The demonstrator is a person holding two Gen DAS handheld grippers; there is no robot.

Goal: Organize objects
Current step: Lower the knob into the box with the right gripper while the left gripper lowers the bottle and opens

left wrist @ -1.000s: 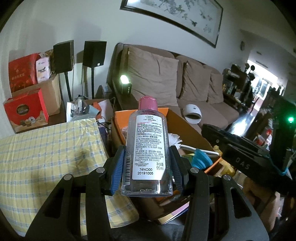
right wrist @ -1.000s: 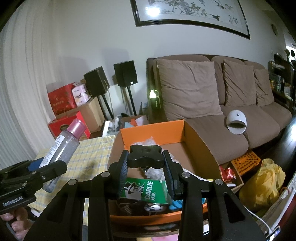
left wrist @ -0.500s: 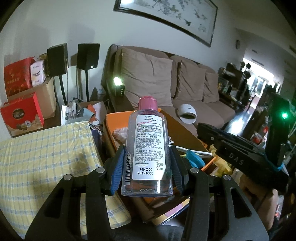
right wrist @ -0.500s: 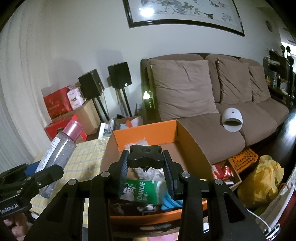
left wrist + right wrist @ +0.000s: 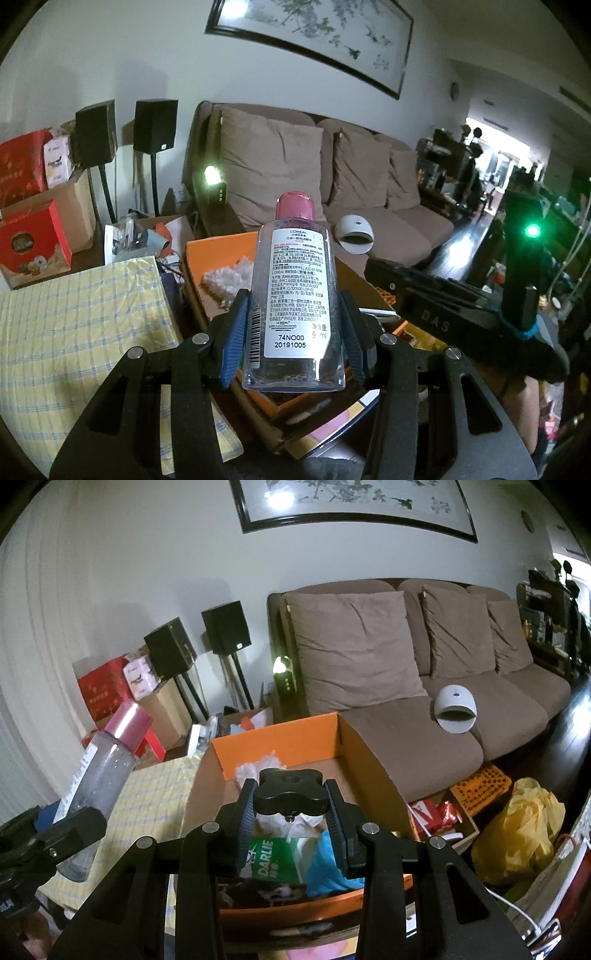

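The left tongs (image 5: 293,328) are clamped on a clear bottle (image 5: 293,295) with a pink cap, held upright in the air at the near edge of the orange box (image 5: 280,740). The right tongs (image 5: 290,821) are clamped on a black knob (image 5: 290,794), held over the box's open top. The box already holds a green carton (image 5: 271,858), a blue thing and some white stuffing, so part of the sorting looks done; bottle and knob are not yet set down.
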